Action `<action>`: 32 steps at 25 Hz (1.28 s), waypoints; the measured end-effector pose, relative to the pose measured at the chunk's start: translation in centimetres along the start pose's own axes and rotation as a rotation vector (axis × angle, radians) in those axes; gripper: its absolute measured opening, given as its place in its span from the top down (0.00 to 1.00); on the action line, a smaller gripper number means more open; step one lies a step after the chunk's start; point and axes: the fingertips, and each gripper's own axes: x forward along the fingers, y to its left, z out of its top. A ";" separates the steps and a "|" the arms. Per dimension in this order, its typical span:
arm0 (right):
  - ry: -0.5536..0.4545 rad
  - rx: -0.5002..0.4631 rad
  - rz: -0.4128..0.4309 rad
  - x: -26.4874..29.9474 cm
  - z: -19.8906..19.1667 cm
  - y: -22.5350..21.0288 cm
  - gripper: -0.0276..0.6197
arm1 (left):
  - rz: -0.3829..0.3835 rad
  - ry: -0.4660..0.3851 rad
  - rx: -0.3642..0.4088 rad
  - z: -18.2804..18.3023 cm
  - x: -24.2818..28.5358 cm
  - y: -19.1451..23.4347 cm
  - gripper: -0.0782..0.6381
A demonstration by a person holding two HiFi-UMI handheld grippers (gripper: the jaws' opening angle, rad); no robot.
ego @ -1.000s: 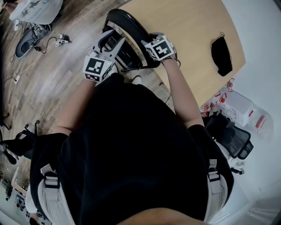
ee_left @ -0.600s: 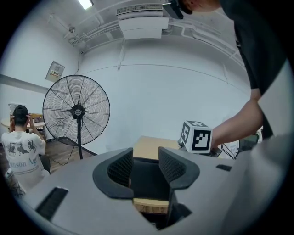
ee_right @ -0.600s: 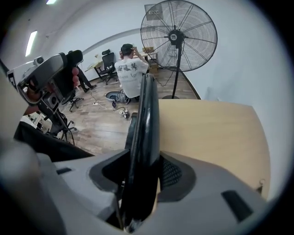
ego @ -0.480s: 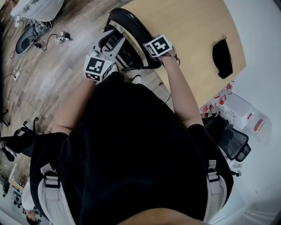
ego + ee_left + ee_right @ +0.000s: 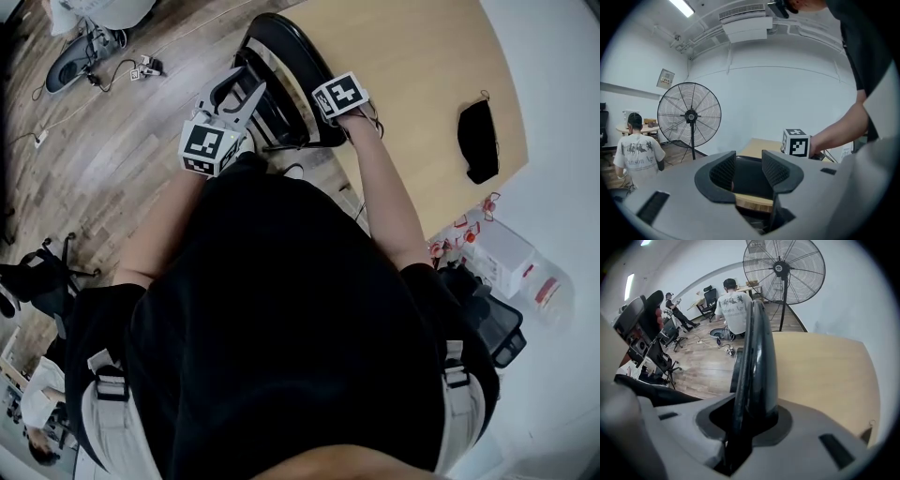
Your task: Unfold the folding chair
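The black folding chair stands folded on the wood floor against the table edge. My right gripper points steeply down onto its top rim. In the right gripper view the chair's thin black edge fills the gap of the right gripper, whose jaws are closing and whose pads touch the edge. My left gripper reaches nearly level at the chair's left side. In its own view the left gripper has its jaws apart with both pad faces bare. A black chair part lies just beyond them.
The light wooden table carries a black pouch. A white box and an office chair stand at the right. Cables lie on the floor at top left. A pedestal fan and a person are farther off.
My right gripper has sunk onto the chair's rim and tipped more steeply down. The left gripper has shifted a little along the chair, its jaws as before.
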 end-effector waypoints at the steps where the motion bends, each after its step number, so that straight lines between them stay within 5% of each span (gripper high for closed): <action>1: -0.004 0.000 0.001 0.0 0.0 0.0 0.83 | 0.012 0.000 -0.001 -0.1 -0.5 -0.2 0.66; 23: -0.062 -0.122 0.000 -0.9 -0.8 5.3 0.83 | 0.313 0.025 -0.013 -2.6 -11.5 -5.6 0.66; 32: -0.071 -0.143 -0.030 -0.6 0.0 9.2 0.83 | 0.373 0.065 -0.033 -5.4 -14.3 -3.6 0.66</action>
